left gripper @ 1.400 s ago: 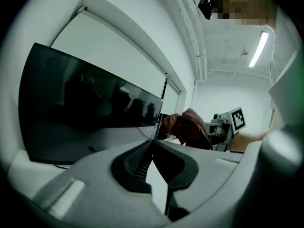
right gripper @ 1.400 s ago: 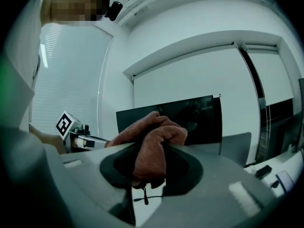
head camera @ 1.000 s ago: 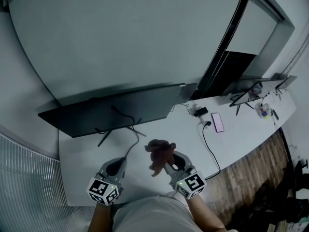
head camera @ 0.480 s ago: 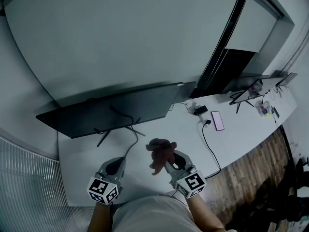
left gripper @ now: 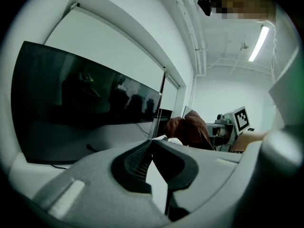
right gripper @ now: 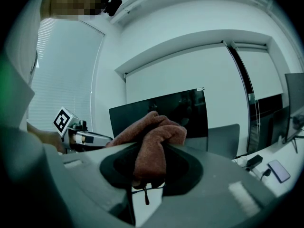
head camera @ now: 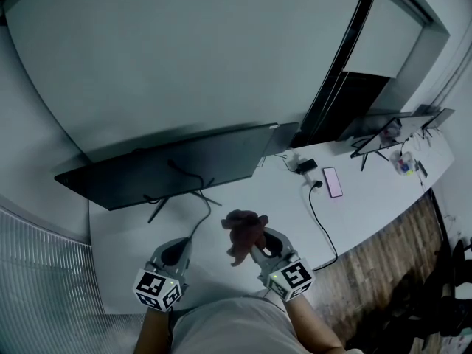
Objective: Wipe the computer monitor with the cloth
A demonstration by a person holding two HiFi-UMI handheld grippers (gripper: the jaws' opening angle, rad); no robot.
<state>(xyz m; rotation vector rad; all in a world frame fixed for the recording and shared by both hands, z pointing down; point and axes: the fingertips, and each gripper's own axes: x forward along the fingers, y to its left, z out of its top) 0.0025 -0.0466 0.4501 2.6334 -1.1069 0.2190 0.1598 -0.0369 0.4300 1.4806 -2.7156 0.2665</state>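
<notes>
While clamped between the fingers of the right gripper, the brown cloth stands bunched above them, a loose thread hanging below. Cloth is held in the air over the white worktop, near the front edge and well apart from the monitor. Monitor: dark screen, upright on its stand at the rear of the worktop. Left gripper: fingers together at the tips, nothing between them; beside the right gripper. Phone and black cable lie to the right.
</notes>
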